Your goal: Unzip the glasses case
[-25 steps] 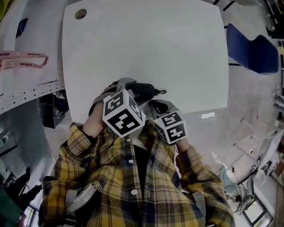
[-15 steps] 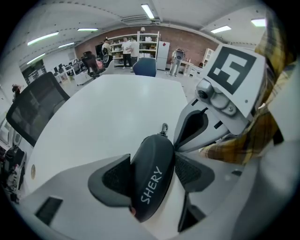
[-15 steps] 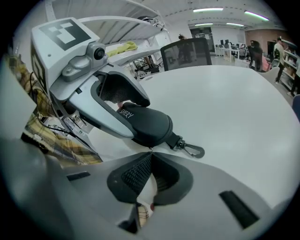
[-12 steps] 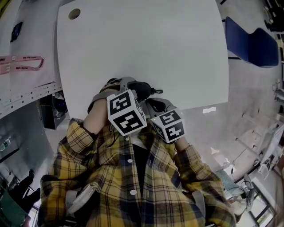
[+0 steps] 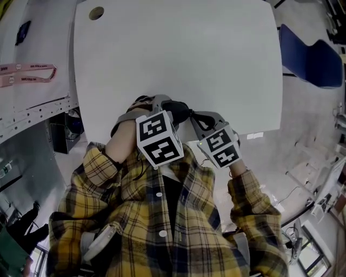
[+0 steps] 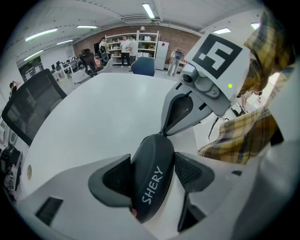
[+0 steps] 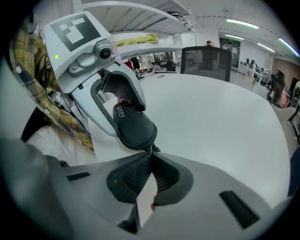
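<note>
A black glasses case printed SHERY sits between the pads of my left gripper, which is shut on its two sides. In the head view the case lies near the front edge of the white table, partly hidden by the left gripper. My right gripper meets the case at its narrow end, tips pressed together on the small zipper pull. From the left gripper view, the right gripper touches the case's far tip.
A pink lanyard lies on the neighbouring table at the left. A blue chair stands to the right, a black office chair beside the table. A round cable hole marks the far left corner. People stand far back in the room.
The right gripper has shifted to the right and rolled, its fingers now stretched toward the case's end. The left gripper still holds the case in the same spot.
</note>
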Action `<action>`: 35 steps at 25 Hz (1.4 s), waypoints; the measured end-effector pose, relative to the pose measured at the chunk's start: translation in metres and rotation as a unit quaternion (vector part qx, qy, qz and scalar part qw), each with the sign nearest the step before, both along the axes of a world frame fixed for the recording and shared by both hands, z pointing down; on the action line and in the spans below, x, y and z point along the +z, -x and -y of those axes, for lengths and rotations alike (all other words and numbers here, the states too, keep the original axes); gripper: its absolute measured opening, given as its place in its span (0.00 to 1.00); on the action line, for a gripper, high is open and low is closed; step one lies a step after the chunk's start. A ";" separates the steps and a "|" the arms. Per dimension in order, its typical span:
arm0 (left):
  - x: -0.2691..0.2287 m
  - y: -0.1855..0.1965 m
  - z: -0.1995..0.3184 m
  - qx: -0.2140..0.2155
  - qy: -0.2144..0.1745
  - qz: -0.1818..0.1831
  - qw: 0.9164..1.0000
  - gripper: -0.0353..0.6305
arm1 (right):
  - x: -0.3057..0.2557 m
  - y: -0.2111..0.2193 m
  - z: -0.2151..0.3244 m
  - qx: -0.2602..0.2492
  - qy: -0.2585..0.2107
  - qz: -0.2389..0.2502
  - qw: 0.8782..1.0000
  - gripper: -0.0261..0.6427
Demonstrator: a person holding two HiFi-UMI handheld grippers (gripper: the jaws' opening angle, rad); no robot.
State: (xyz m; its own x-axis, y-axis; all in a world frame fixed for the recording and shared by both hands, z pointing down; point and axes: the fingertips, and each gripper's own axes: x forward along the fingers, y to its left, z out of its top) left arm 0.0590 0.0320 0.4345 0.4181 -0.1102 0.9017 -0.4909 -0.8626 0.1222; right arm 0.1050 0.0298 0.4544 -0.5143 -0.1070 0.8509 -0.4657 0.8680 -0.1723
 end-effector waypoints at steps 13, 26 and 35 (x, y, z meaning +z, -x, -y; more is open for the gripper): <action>0.003 0.001 0.002 -0.001 0.002 0.000 1.000 0.51 | 0.003 0.023 0.032 -0.158 -0.030 -0.021 0.987 0.04; -0.009 0.007 0.002 -0.006 0.002 -0.016 1.000 0.51 | -0.011 0.009 0.034 -0.093 -0.003 -0.002 0.996 0.04; -0.084 0.016 0.024 -0.119 -0.066 -0.119 0.983 0.45 | -0.096 0.019 0.056 0.060 -0.074 0.113 0.989 0.04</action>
